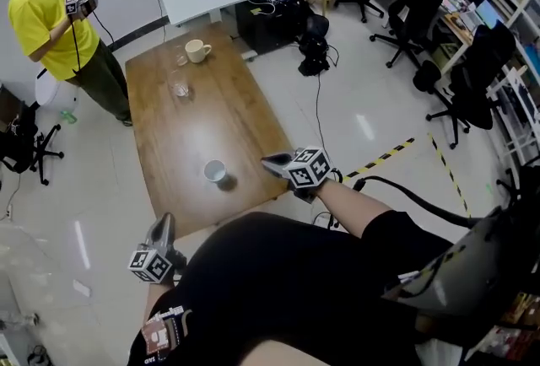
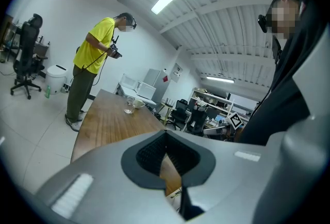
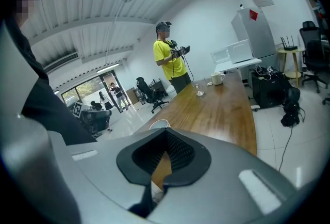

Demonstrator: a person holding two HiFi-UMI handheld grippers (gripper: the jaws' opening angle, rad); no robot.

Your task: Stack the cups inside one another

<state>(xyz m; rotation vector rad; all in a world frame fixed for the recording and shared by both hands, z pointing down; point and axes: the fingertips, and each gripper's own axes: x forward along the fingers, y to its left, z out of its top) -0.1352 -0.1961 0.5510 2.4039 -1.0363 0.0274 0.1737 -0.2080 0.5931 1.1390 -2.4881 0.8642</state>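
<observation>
Now left gripper (image 1: 163, 223) and right gripper (image 1: 268, 161) both show jaws together — empty.

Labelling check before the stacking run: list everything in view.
table: 1, brown wood, centre
cup: 1, pale, table's near end
mug: 1, cream, table's far end
glasses: 2 it seems, clear, near mug
bystander: 1, yellow shirt, left of table's far end
office chairs: several, black, right side
floor tape: 1, yellow-black, right of table
left hand-held gripper: 1, grey, shut, empty, bottom left
right hand-held gripper: 1, grey, shut, empty, table's near right corner
</observation>
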